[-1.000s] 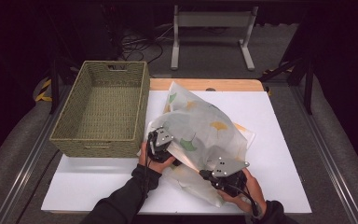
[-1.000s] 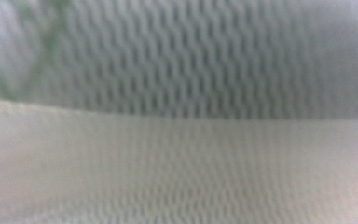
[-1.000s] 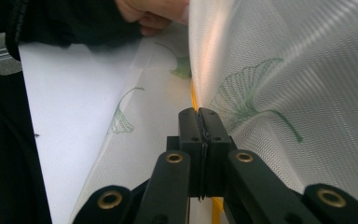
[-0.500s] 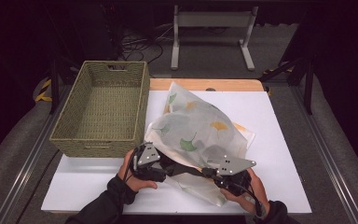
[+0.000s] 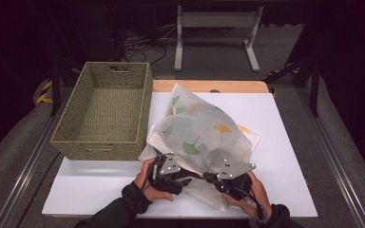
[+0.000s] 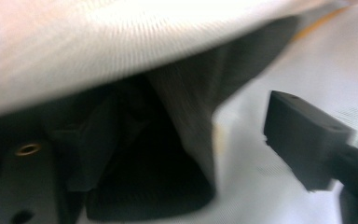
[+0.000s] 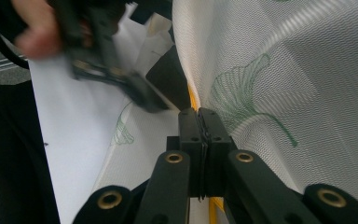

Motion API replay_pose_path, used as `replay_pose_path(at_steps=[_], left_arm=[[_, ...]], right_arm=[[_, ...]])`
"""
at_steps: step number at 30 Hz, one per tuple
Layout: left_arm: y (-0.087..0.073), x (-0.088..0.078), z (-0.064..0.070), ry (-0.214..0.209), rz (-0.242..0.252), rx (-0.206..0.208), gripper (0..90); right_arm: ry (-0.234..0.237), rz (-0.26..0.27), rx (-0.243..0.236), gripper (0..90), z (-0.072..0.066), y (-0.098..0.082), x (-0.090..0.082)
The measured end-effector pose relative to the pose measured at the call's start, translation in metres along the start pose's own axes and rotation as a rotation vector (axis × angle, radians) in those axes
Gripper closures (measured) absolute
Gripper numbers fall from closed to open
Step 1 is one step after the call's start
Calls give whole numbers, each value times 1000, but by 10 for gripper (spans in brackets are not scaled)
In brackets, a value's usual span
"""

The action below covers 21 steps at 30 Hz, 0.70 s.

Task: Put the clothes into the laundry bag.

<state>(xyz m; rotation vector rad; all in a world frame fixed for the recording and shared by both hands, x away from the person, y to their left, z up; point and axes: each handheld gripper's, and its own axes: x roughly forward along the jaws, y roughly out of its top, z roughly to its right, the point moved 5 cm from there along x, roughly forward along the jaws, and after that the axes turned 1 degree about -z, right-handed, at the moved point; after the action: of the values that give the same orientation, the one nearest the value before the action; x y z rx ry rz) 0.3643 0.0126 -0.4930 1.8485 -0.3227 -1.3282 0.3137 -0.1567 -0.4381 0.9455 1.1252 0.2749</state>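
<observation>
- Right claw (image 7: 199,123): jaws pressed together on the near hem of the leaf-print cloth (image 5: 204,133), with a yellow seam running into the pinch; it acts as the anchor.
- Left claw (image 5: 183,179): jaws apart and just now narrowing a little from a wider gap, with cloth draped over and between them but not yet pressed; its tip points toward the right claw, just beside it.
- Cloth: a rumpled heap on the white surface (image 5: 100,190), rising beyond both claws and leaning against the basket.
- Step in hand, as judged: taking a second hold on the hem. The left claw should close on a single layer beside the anchor, then slide outward along the edge.
- Wicker basket (image 5: 105,111): beyond and left of the left claw, touching the cloth; it limits any leftward spread.
- Risk: gathered folds may put two layers in the pinch.
</observation>
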Motion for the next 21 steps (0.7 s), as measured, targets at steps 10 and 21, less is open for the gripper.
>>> replay_pose_path(at_steps=[10,21], left_arm=[[19,20,-34,144,69,-28,789],[25,24,-62,185,159,-184,810]], right_arm=[[39,-16,3,896,-4,-3,2],[24,-48,-23,897,-5,-8,1]])
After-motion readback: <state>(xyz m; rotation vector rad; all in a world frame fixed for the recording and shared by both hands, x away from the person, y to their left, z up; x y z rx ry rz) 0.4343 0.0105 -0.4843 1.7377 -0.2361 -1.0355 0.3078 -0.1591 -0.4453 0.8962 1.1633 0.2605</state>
